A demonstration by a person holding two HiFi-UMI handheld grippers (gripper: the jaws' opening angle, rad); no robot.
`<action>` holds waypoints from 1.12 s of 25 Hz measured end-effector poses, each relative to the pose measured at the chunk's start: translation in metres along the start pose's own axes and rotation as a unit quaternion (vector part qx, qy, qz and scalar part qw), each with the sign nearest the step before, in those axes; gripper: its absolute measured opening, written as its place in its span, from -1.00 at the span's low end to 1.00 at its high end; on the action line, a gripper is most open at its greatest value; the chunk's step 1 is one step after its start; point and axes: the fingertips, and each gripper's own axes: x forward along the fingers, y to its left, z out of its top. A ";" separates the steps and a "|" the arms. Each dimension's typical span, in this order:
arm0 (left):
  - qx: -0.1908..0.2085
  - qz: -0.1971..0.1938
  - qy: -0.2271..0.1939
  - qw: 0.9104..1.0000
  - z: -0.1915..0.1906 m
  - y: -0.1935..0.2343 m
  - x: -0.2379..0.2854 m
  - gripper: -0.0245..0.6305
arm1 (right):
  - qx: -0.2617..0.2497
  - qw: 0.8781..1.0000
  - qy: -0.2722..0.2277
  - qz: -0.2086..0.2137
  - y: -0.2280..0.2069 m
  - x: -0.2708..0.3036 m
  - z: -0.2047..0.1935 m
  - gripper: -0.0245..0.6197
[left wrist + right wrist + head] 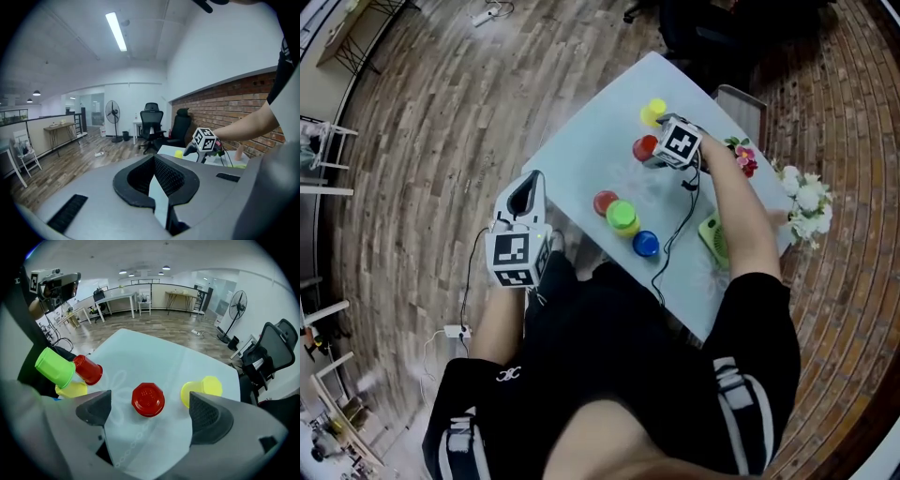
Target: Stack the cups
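An upside-down red cup [148, 399] stands on the pale table [154, 357], directly below and between the wide-apart jaws of my right gripper [150, 411], which touch nothing. In the head view this gripper [664, 150] hovers over that red cup [644, 147]. A yellow cup [202, 389] stands just right of it. Nearer the person are another red cup [605, 202], a green cup [622, 216] on top of a yellow one, and a blue cup [646, 244]. My left gripper [525, 199] hangs off the table's left edge, its fingers [176, 180] together and empty.
Pink flowers [742, 156], white flowers [806, 201] and a green object [712, 240] lie along the table's right side. A black cable [675, 234] trails from the right gripper across the table. An office chair [276, 350] stands beyond the far edge.
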 end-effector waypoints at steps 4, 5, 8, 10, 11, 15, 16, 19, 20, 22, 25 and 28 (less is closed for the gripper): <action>0.006 0.004 0.005 1.000 -0.004 0.002 -0.003 -0.92 | 0.031 0.999 -0.006 -0.004 -0.006 0.013 -0.001 0.52; 0.007 0.005 0.006 1.000 -0.005 0.003 -0.004 -0.92 | 0.036 0.999 -0.005 -0.008 -0.007 0.016 -0.002 0.52; 0.009 0.008 0.008 1.000 -0.004 0.005 -0.004 -0.92 | 0.042 0.999 -0.001 -0.021 -0.009 0.026 -0.005 0.51; 0.011 0.008 0.008 1.000 -0.004 0.005 -0.006 -0.92 | 0.047 0.999 0.000 -0.024 -0.008 0.032 -0.008 0.45; 0.012 0.007 0.009 1.000 -0.003 0.005 -0.007 -0.92 | 0.049 0.998 0.001 -0.027 -0.008 0.034 -0.009 0.41; 0.010 0.003 0.007 1.000 0.004 0.006 -0.010 -0.92 | 0.062 0.997 -0.008 -0.053 -0.013 0.039 -0.013 -0.04; 0.013 0.001 0.007 1.000 0.004 0.006 -0.010 -0.92 | 0.067 0.996 -0.014 -0.055 -0.013 0.039 -0.012 -0.10; 0.023 -0.007 0.004 1.000 0.007 0.005 -0.009 -0.92 | 0.071 0.995 -0.022 -0.072 -0.016 0.030 -0.011 -0.10; 0.026 -0.010 0.003 1.000 0.008 0.004 -0.009 -0.92 | 0.073 0.994 -0.024 -0.078 -0.017 0.025 -0.011 -0.10; 0.028 -0.018 -0.001 0.999 0.012 0.002 -0.008 -0.92 | 0.077 0.993 -0.026 -0.083 -0.015 0.015 -0.010 -0.10; 0.031 -0.035 -0.009 0.999 0.017 -0.003 -0.006 -0.92 | 0.082 0.992 -0.032 -0.089 -0.011 -0.001 -0.008 -0.10; 0.034 -0.058 -0.018 0.998 0.022 -0.008 -0.002 -0.92 | 0.121 0.988 -0.044 -0.088 -0.006 -0.026 -0.004 -0.10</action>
